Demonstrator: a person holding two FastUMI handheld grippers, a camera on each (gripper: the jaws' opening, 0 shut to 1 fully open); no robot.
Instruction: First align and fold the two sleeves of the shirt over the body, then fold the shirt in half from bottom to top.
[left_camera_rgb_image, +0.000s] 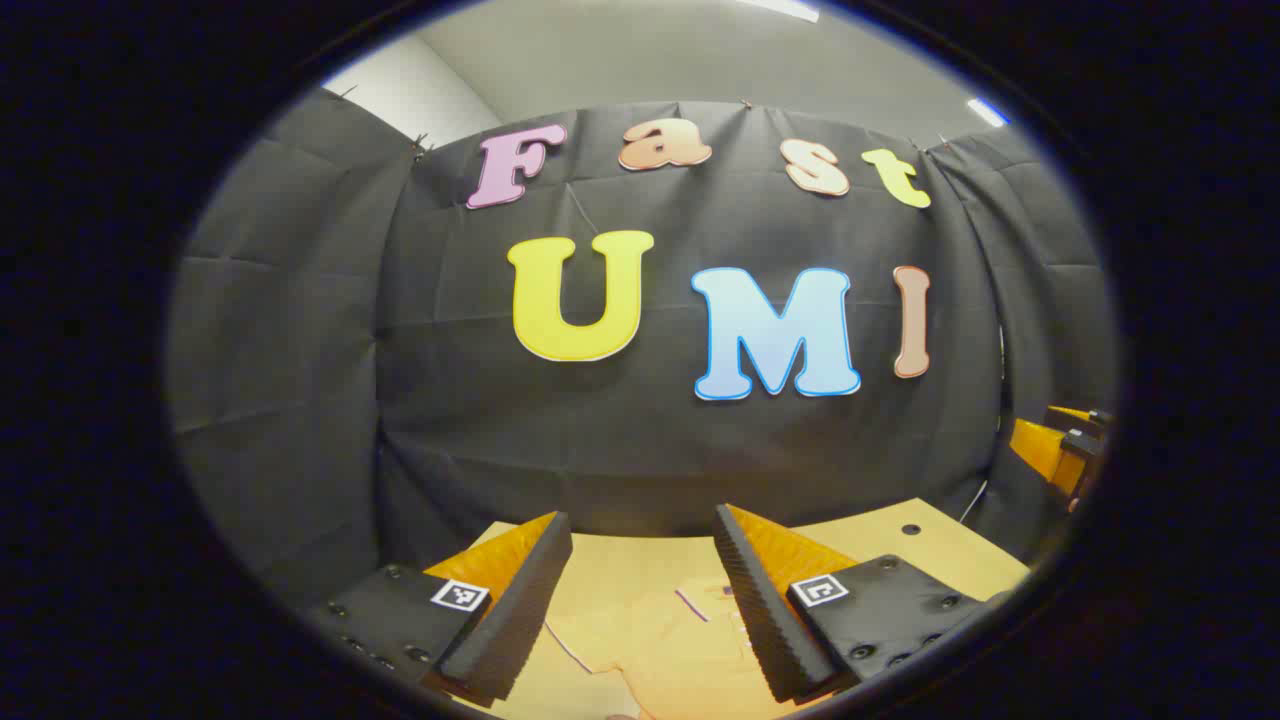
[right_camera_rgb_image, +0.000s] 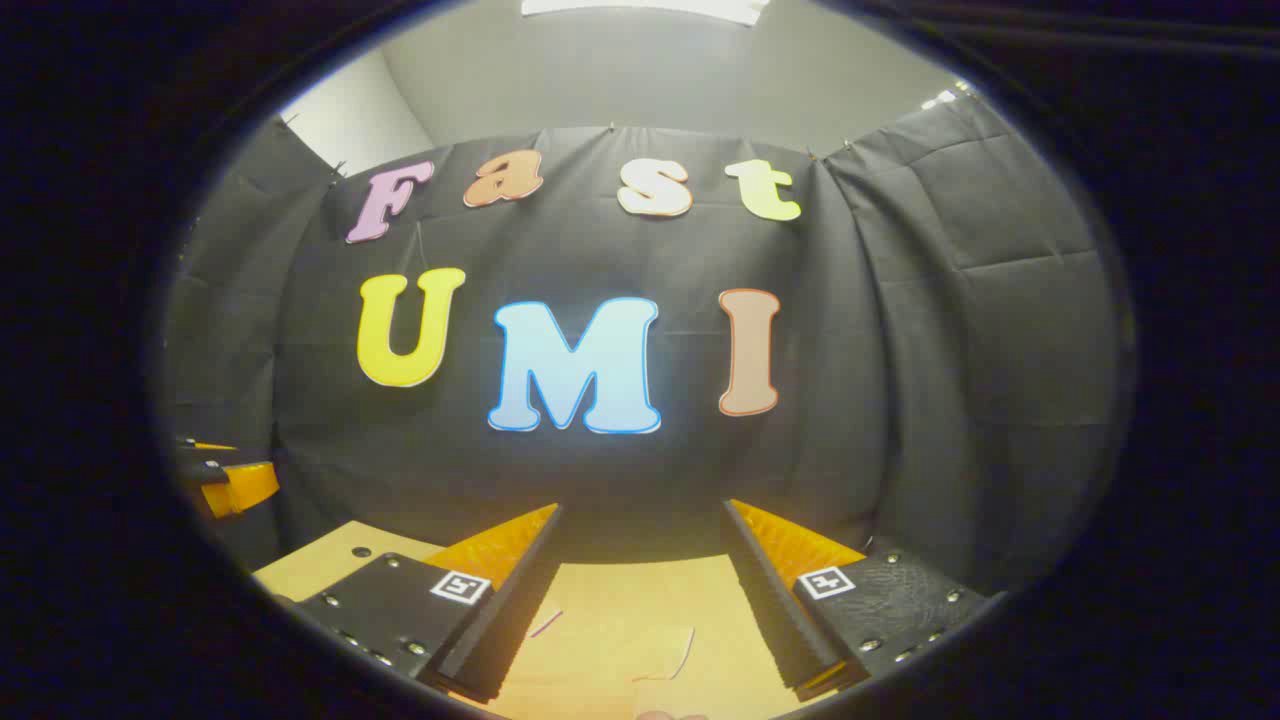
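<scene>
Left claw (left_camera_rgb_image: 640, 560) and right claw (right_camera_rgb_image: 640, 555) are both hanging apart — gripping nothing — above the orange shirt (left_camera_rgb_image: 690, 650) lying on the tabletop (left_camera_rgb_image: 930, 550).

Pale orange shirt (left_camera_rgb_image: 670, 645), flat on table (left_camera_rgb_image: 930, 550)

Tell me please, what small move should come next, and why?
Probably lower both grippers toward the shirt. The left gripper and the right gripper are both open, pointed at the booth's wall and holding nothing. The shirt lies on the table below them, its sleeves apparently not yet folded, so a sleeve must be reached first.
</scene>
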